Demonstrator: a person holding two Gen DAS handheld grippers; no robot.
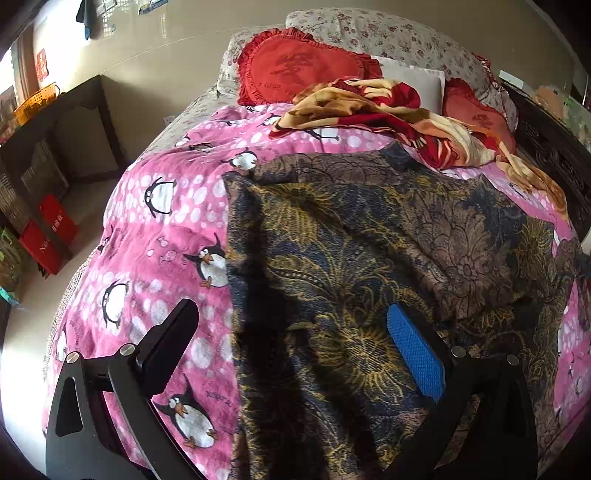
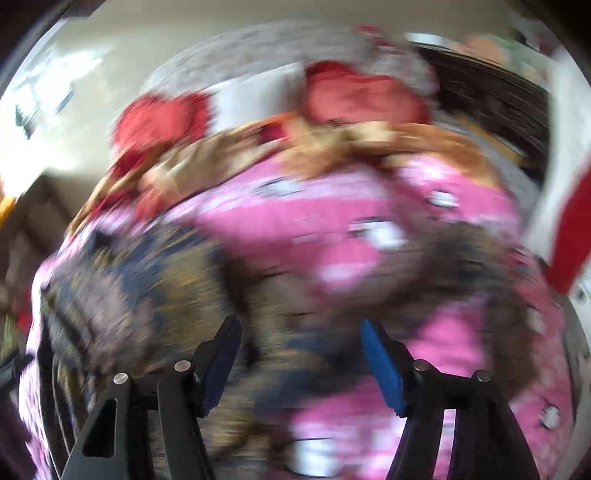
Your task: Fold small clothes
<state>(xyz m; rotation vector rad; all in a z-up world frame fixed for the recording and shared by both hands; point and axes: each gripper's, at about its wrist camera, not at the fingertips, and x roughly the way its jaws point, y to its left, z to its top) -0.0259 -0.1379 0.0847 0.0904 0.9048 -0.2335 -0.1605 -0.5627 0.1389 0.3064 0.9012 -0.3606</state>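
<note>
A dark floral garment (image 1: 369, 236) in blue, brown and gold lies spread flat on a pink penguin blanket (image 1: 166, 229) that covers the bed. My left gripper (image 1: 295, 332) hovers over the garment's near left part. It is open wide, with its blue pad (image 1: 413, 354) above the cloth and its black finger (image 1: 173, 339) above the pink blanket. The right wrist view is heavily blurred. There the garment (image 2: 122, 295) shows at lower left, and my right gripper (image 2: 299, 350) stands open above the garment's edge and the pink blanket (image 2: 295, 229), with nothing pinched between its pads.
A bunched red and gold blanket (image 1: 388, 110) lies beyond the garment. Behind it are red heart cushions (image 1: 295, 66) and floral pillows (image 1: 388, 33). A dark cabinet (image 1: 62, 133) and red boxes (image 1: 48, 236) stand on the floor at left. A dark carved bed frame (image 1: 554, 147) runs along the right.
</note>
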